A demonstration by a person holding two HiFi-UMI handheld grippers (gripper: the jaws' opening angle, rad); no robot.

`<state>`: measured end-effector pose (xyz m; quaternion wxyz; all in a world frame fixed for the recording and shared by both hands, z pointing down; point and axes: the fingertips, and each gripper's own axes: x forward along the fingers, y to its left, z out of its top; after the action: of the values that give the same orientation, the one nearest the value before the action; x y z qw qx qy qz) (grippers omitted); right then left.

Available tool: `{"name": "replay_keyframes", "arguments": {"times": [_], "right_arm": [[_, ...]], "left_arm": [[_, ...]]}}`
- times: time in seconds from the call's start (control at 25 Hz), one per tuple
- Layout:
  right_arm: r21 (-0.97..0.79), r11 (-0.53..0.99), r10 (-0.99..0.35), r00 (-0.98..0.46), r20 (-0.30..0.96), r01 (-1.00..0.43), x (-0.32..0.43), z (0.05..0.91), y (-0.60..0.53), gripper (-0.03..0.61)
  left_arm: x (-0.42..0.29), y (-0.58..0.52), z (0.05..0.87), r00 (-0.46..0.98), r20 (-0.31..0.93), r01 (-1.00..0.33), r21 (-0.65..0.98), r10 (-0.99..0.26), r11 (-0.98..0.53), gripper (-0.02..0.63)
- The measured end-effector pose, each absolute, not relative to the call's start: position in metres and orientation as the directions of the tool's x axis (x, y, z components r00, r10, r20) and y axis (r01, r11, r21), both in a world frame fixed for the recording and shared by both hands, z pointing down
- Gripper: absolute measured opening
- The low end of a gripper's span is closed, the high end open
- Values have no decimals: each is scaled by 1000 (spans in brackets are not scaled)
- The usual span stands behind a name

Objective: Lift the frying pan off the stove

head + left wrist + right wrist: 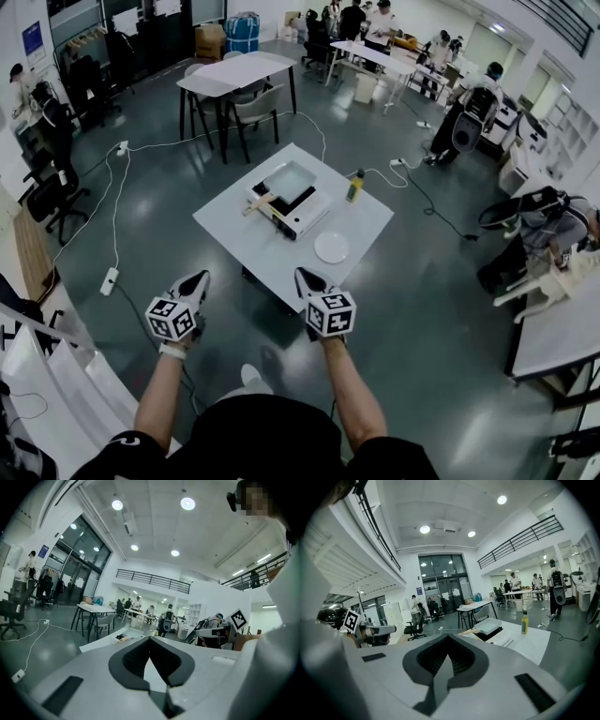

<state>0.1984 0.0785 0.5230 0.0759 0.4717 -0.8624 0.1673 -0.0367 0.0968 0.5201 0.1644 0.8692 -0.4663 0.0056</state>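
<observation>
Grippers nearest of all: left gripper (199,279) and right gripper (305,277), each with its marker cube, carried side by side at the ends of bare forearms and pointing ahead and slightly down toward the work. Jaws of both pressed together with nothing between them, plain in each gripper's own view. Shut and empty most likely for want of anything within reach, with grey floor between the tips and the near edge of the square white table (234,234). Beyond that edge, a round white plate (331,247) on the near right of the tabletop, apart from the cooker, perhaps simply out of the way. Past it, mid-table, a white portable stove with a black top (305,217), and on it the pale square frying pan (289,181), resting flat and not yet lifted. Light wooden handle (258,204) sticking out toward the table's left side, clear of the stove body and free for a grip; by position, probably better suited to the left gripper. Small yellow-green bottle with a dark cap (355,186) upright just right of the stove, near enough to be knocked by a careless sweep. Farther off, a second white table (239,70) with chairs, white cables (112,206) across the floor and people at benches, all well apart from the work.
</observation>
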Motion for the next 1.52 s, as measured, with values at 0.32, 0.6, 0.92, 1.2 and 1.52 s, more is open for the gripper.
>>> {"name": "replay_keyframes", "arguments": {"times": [0.32,0.6,0.92,1.2,1.52], "right_arm": [[-212,493,-790,-536,296,-844,164,531,32,-5],[-214,489,-797,-532,286,-846,137,535,5,-5],[-225,471,-804,-520,290,-853,131,543,-6,-5],[-217,475,-801,-521,294,-853,124,544,-26,-5],[-204,485,-801,-525,288,-851,110,537,-66,-3]], "left_arm": [[-73,52,530,570,162,-808,289,-806,-513,-2],[-101,25,533,572,161,-807,281,-804,-518,-2],[-113,13,540,575,168,-806,282,-800,-520,-2],[-124,0,548,574,176,-807,285,-800,-517,-2],[-139,-36,543,568,168,-811,279,-806,-514,-2]]}}
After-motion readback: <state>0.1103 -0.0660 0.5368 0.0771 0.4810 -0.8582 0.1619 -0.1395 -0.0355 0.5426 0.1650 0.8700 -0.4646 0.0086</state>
